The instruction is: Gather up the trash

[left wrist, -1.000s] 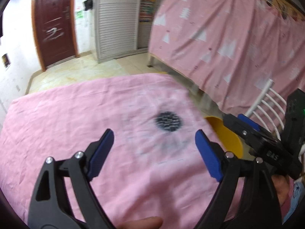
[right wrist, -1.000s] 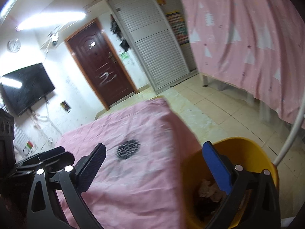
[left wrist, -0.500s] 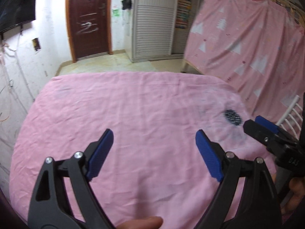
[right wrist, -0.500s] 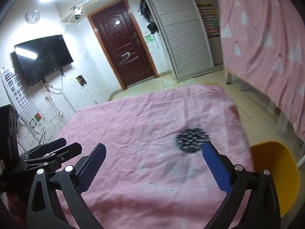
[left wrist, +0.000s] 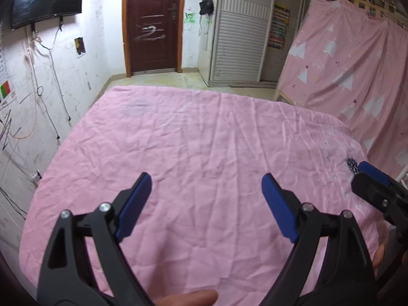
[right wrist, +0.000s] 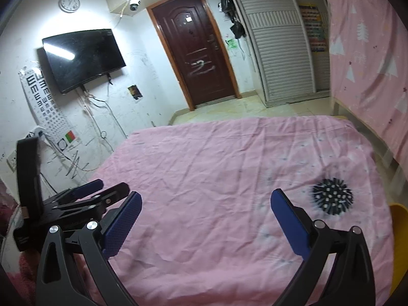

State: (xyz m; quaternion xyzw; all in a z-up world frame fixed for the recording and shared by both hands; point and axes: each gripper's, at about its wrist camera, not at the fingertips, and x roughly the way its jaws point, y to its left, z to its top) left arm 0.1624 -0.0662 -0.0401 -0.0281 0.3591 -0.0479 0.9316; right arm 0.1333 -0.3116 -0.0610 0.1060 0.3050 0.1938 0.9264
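My left tool (left wrist: 205,199) has its two blue pads wide apart, and there is nothing between them. My right tool (right wrist: 205,219) is wide apart too, and it holds nothing. Both tools hang over a bench covered with a wrinkled pink cloth (left wrist: 204,137).

The pink cloth looks bare almost everywhere. I can see no loose trash lying on it. There is one dark round patch (right wrist: 332,199) with little white dots near the right edge of the cloth. I cannot tell if it is a thing lying there or a picture printed on the cloth. It sits just past the right pad of my right tool. In the left tool's view it peeks out at the far right, right behind the tip of my right tool.

A yellow bin (right wrist: 399,244) stands low at the right side, just past the cloth's edge. Only a part of it shows, and I cannot see inside it.

Behind the bench there is a dark brown door (left wrist: 153,23), a black TV (right wrist: 83,58) on the white wall, and a pink curtain (left wrist: 352,68) with white trees.
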